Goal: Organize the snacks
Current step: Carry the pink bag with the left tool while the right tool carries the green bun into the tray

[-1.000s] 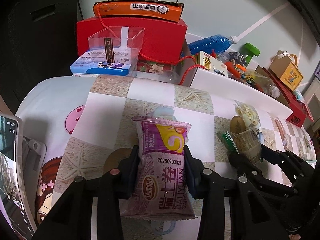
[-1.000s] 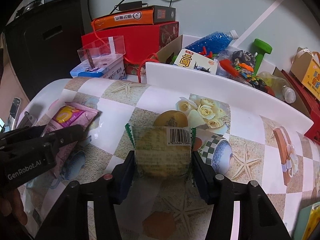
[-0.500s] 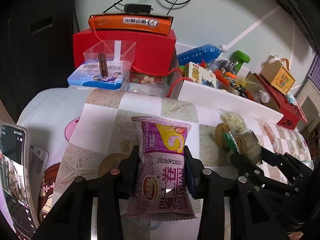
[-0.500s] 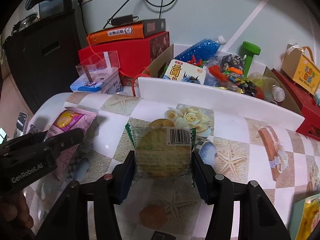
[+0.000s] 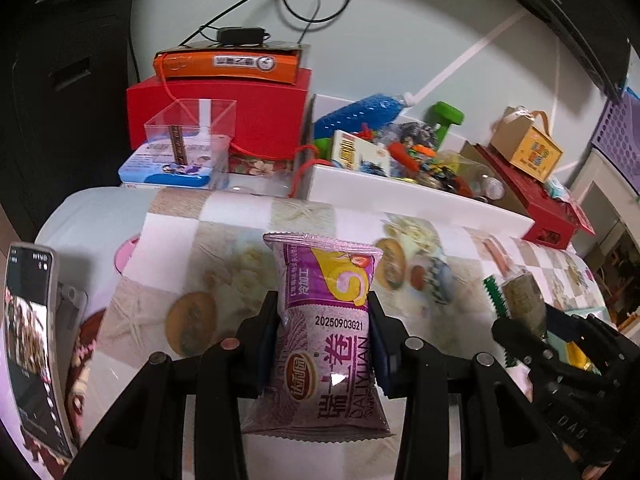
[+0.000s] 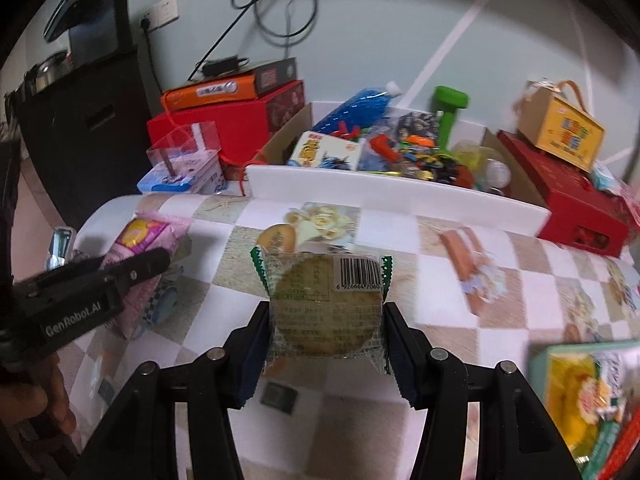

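My left gripper [image 5: 323, 312] is shut on a purple snack bag [image 5: 326, 340], held upright above the patterned tablecloth [image 5: 208, 248]. My right gripper [image 6: 325, 320] is shut on a green-edged clear pack with a round cake [image 6: 325, 308]. That pack shows at the right of the left wrist view [image 5: 520, 304]. The purple bag and left gripper show at the left of the right wrist view [image 6: 136, 248]. A yellow-green snack pack [image 6: 588, 396] lies at the lower right.
A white tray [image 6: 400, 196] of toys and a blue bottle stands behind the table. Red and orange boxes [image 5: 224, 112] and a clear plastic box [image 5: 192, 128] stand at the back left. A phone [image 5: 30, 340] stands at the left edge.
Both grippers have risen and pulled back from the table with their snacks still held. The yellow-green pack has come into the right wrist view.
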Motion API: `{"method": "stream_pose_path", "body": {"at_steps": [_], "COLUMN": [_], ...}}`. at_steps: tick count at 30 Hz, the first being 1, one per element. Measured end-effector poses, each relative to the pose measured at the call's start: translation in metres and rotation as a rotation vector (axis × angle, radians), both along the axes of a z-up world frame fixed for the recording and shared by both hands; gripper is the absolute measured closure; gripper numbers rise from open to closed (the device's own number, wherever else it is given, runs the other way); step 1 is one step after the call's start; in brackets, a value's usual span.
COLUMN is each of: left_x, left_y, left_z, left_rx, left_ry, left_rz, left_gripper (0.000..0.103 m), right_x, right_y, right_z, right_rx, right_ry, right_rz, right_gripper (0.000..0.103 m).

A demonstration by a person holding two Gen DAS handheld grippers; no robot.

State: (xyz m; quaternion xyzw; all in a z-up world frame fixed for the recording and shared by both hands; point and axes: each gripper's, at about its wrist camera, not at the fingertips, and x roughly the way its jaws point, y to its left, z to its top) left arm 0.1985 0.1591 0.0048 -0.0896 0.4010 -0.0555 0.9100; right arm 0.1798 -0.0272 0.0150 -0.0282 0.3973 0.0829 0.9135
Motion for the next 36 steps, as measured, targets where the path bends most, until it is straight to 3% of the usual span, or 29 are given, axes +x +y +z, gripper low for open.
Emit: {"method": "stream_pose_path", "body": {"at_steps": [8, 20, 25, 36], "left_x": [-0.043, -0.089, -0.093, -0.092], "left_y": [-0.040, -0.098, -0.124, -0.192], "left_z": [0.014, 0.039, 0.044, 0.043], "left_rx": [-0.066, -0.096, -0.078, -0.024], "left_ry": [0.000, 0.001, 0.009, 0.043], "left_rz": [-0.036, -0.087, -0.127, -0.228], "left_gripper": [0.061, 0.061, 0.061, 0.061], "right_x": [-0.041, -0.093, -0.102, -0.114], "right_y": [-0.040, -0.095, -0.113, -0.197], "right_z": [0.027, 0.037, 0.038, 0.040], "right_rx": [0.024, 0.056, 0.071, 0.144], "right_ry": [-0.017, 0.009, 0.017, 0.021], "right_rz": [-0.068, -0.136, -0.156, -0.337], "right_gripper": [0.045, 0.045, 0.045, 0.045]}}
